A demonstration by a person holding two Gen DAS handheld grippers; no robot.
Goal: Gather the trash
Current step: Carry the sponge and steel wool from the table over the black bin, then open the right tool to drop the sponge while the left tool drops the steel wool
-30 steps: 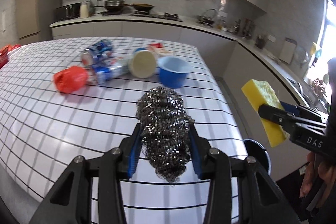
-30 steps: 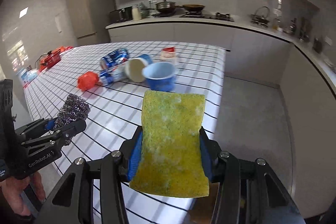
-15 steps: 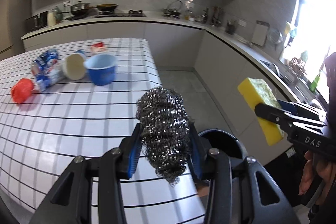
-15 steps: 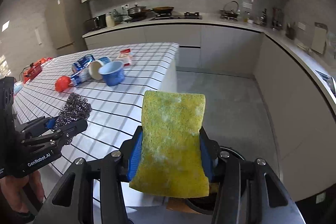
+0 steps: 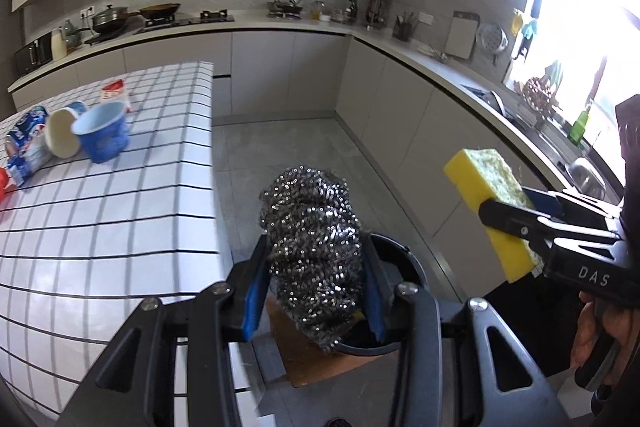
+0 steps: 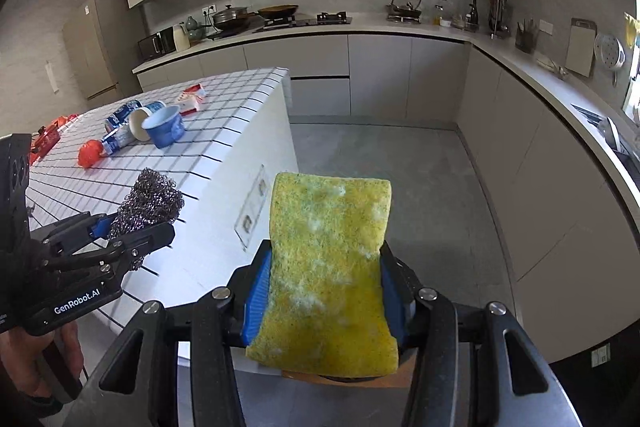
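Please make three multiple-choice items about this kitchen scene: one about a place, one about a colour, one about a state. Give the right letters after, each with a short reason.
1. Where is the dark bin?
A. on the floor beside the tiled island
B. on the tiled island
C. on the far counter

2. What colour is the cup lying with the other trash on the island?
A. green
B. blue
C. black

3. What does the right gripper hold?
A. nothing, the jaws are empty
B. a red bag
C. a yellow sponge

Answers:
1 A: in the left wrist view the bin shows below the steel wool in the left gripper, on the floor past the island's edge.
2 B: its wall is clearly blue in both views.
3 C: the sponge sits pressed between the blue pads.
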